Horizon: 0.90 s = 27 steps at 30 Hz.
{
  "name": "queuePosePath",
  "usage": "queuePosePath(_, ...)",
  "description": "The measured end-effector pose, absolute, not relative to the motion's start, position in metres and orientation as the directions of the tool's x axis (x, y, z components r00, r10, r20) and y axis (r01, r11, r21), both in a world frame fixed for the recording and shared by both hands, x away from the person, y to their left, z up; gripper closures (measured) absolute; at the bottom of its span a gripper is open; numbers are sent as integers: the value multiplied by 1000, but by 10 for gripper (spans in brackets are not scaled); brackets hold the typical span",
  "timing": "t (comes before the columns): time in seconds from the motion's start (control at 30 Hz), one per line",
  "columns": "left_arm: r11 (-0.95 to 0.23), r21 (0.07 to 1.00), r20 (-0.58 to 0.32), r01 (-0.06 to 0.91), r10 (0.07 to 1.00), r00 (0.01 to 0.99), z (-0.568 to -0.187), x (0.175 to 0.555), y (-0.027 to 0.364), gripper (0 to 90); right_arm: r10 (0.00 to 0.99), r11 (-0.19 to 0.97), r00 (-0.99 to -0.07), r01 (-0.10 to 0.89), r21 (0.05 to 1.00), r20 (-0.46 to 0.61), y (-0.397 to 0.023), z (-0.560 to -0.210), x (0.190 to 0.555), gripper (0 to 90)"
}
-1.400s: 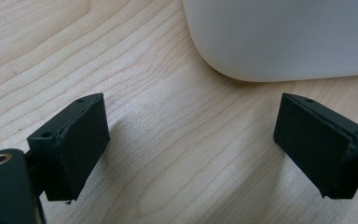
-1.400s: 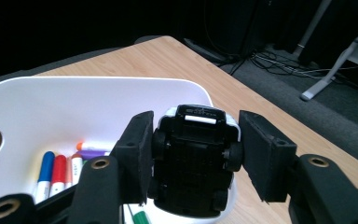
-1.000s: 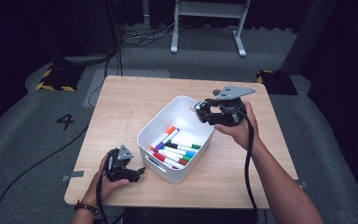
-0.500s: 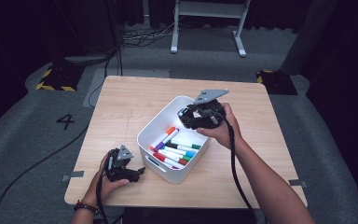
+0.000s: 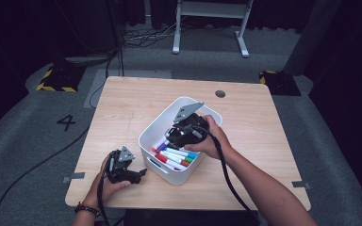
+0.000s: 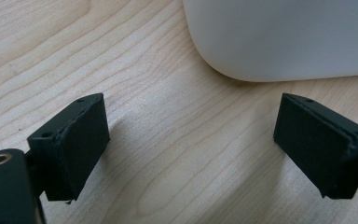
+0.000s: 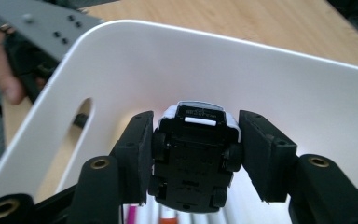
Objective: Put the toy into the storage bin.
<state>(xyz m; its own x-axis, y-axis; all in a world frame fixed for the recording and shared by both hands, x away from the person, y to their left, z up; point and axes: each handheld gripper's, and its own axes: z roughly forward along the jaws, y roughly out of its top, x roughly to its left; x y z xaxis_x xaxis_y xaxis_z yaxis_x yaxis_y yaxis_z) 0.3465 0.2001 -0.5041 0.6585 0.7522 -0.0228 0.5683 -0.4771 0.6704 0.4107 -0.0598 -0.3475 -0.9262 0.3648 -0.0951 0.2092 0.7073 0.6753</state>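
- My right gripper (image 7: pixel 193 158) held a small toy car (image 7: pixel 193 161) by its sides, underside facing me, over the white bin (image 5: pixel 147 136) of markers (image 5: pixel 176 156) — the drop-in step, I judged.
- Next: lower, then loosen.
- My left gripper (image 6: pixel 193 140) sat wide and empty on the table (image 5: pixel 122 108), left of the bin.
- The car's top was hidden.

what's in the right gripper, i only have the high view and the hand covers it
Observer: A small toy car, underside toward the camera, is clamped between the right gripper's pads.
Operator: is it over the bin yet
Observer: Yes, the white bin's inner wall rises right behind the car, with markers below.
Operator: and the left one, holding anything
Observer: No. The left gripper is open over bare wooden table, the bin's rounded corner just ahead.
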Motion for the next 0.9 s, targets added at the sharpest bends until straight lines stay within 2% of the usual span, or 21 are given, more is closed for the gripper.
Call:
queuePosePath(0.43, -476, 671, -23, 569, 753, 657, -504, 346, 200, 104, 273, 784, -960, 188, 591, -57, -42, -365, 377, 475)
queuePosePath(0.9, -474, 671, -25, 569, 754, 657, -504, 346, 200, 104, 235, 810, -972, 190, 555, -10, -46, -372, 385, 473)
